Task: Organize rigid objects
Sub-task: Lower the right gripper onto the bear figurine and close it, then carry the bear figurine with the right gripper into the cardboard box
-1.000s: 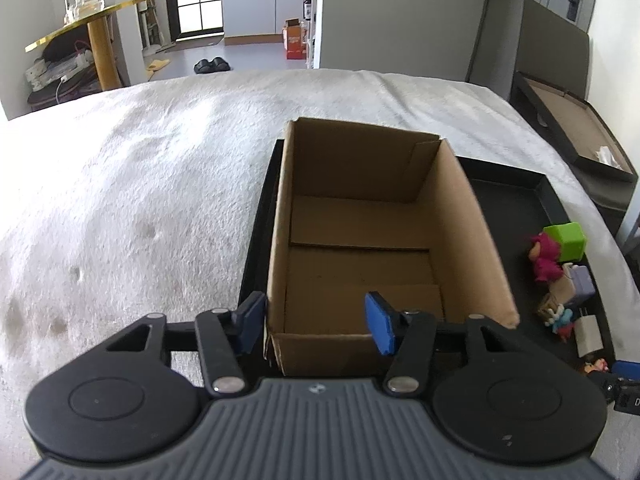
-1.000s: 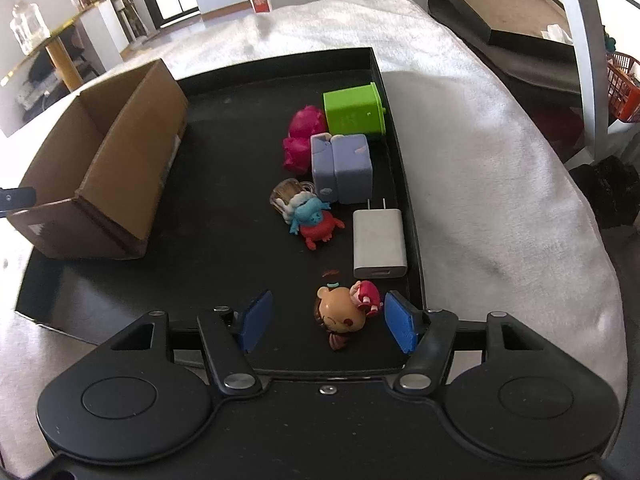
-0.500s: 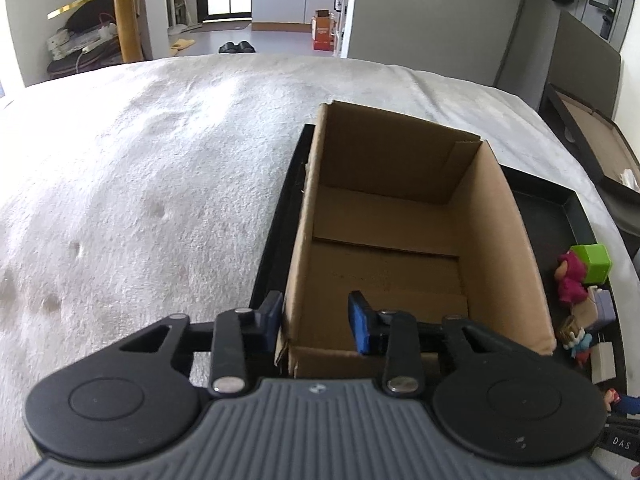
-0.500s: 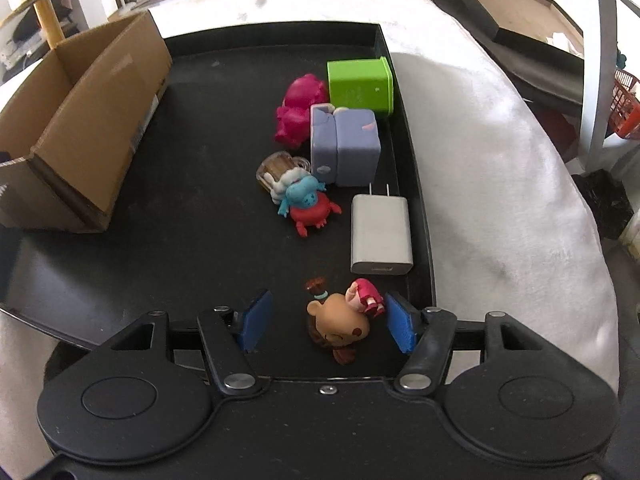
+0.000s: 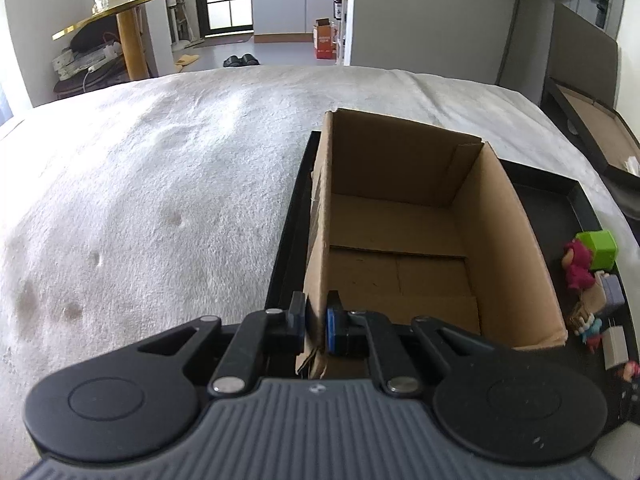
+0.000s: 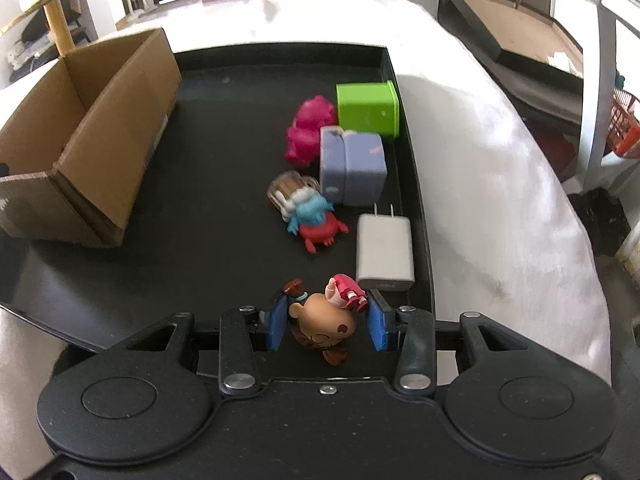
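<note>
Left gripper (image 5: 316, 322): jaws have just been closing and now pinch the left wall of the cardboard box (image 5: 420, 240) near its front corner, one blue pad outside the wall, the other inside, both pressed flat on the cardboard. Box is open-topped, nothing visible inside, standing on the left part of the black tray (image 6: 224, 168); tray sits on a white fleecy cover (image 5: 160, 184). Right gripper (image 6: 326, 322): jaws have just been closing; a small brown-headed figurine (image 6: 326, 320) lies between the blue pads at the tray's near edge. Left pad appears to touch the side of the head. Right pad sits just beside the figurine's pink-and-red part; cannot confirm contact there, a thin dark gap seems to show. Figurine's lower end points toward the camera, partly below the pad line. Remaining items line the tray's right side, from near to far: white charger (image 6: 384, 252) with prongs pointing away, just beyond the right pad; a blue-and-red creature toy (image 6: 316, 220) to its left, touching a clear ribbed item (image 6: 290, 188); a lavender block (image 6: 354, 164); a magenta toy (image 6: 308, 132); a green cube (image 6: 368, 108) against the tray's right rim. Box and toy cluster are well apart, bare tray between them.
</note>
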Demonstrator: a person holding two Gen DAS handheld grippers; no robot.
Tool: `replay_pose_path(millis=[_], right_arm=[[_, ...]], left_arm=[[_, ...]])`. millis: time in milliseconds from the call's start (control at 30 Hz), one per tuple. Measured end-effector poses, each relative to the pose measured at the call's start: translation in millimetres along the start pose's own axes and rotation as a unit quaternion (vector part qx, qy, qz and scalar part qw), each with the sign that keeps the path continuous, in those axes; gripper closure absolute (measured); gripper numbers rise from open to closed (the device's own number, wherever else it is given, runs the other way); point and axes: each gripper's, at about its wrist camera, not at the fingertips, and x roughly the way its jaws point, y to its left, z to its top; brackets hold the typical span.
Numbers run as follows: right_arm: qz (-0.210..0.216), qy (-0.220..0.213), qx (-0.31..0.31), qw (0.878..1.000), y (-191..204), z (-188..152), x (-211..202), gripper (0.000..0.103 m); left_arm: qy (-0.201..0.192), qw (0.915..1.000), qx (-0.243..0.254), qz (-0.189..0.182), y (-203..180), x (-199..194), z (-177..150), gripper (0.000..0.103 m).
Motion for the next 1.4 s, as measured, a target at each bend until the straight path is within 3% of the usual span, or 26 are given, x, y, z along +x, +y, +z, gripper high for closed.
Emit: replay_pose_path(millis=[467, 933, 1400], right_arm=[[0.038, -0.085, -0.042, 0.995, 24, 19, -26, 0.063], [0.085, -0.165, -0.095, 0.978, 53, 38, -36, 0.063], [0.126, -0.215, -0.142, 0.958, 93, 59, -43, 0.063]], left_arm=[[0.005, 0.9998, 0.014, 0.016, 1, -5, -6, 0.094], [-0.015, 0.9993, 0.016, 0.03, -4, -9, -8, 0.095], [-0.022, 0.9987, 0.035, 0.03, -7, -8, -10, 0.095]])
